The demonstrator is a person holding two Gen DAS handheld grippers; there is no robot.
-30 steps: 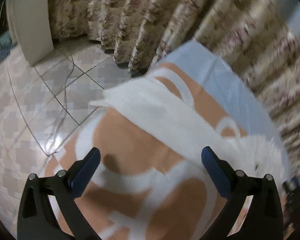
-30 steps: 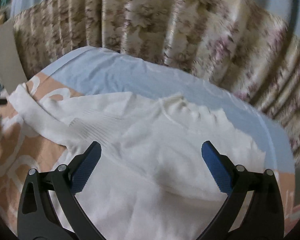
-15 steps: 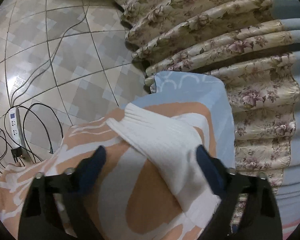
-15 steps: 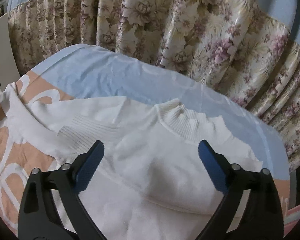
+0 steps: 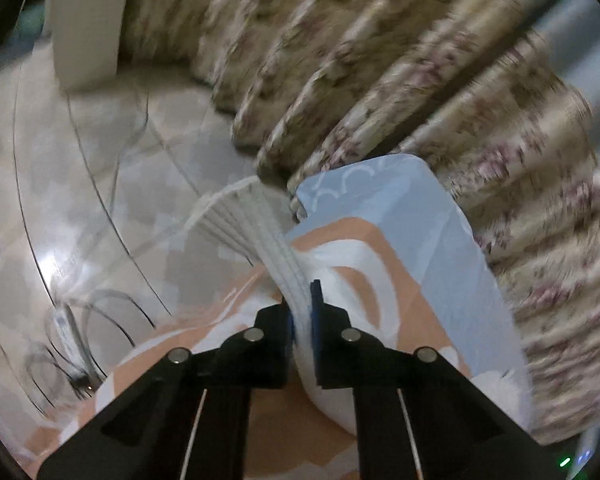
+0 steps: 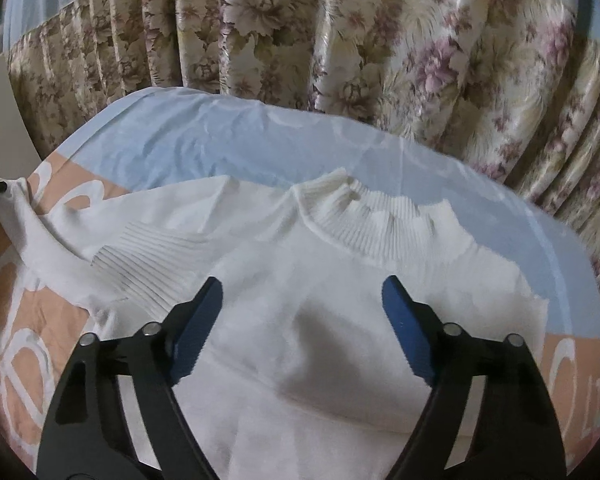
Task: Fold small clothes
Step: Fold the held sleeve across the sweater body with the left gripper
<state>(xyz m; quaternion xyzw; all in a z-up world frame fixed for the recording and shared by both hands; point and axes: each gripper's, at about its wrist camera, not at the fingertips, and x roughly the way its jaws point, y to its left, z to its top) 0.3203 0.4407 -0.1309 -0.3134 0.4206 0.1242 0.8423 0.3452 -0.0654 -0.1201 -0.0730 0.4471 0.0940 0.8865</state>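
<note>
A white knit sweater (image 6: pixel 300 300) lies spread on a table covered by a blue, orange and white cloth (image 6: pixel 204 144), its ribbed collar (image 6: pixel 372 220) toward the far side. My left gripper (image 5: pixel 302 312) is shut on the sweater's left sleeve (image 5: pixel 252 224), whose ribbed cuff sticks out past the fingertips over the table's edge. My right gripper (image 6: pixel 302 304) hovers over the sweater's chest. Its jaws are closing, with fabric below them but nothing pinched. The sleeve (image 6: pixel 32 232) stretches to the far left in the right wrist view.
Floral curtains (image 6: pixel 340 40) hang right behind the table. Left of the table is tiled floor (image 5: pixel 80 200) with cables and a power strip (image 5: pixel 64 328). A pale panel (image 5: pixel 88 20) leans at the far left.
My left gripper went from wide open above the sleeve to shut on it, cuff poking out ahead. My right gripper moved lower over the sweater's chest and its jaws narrowed.
</note>
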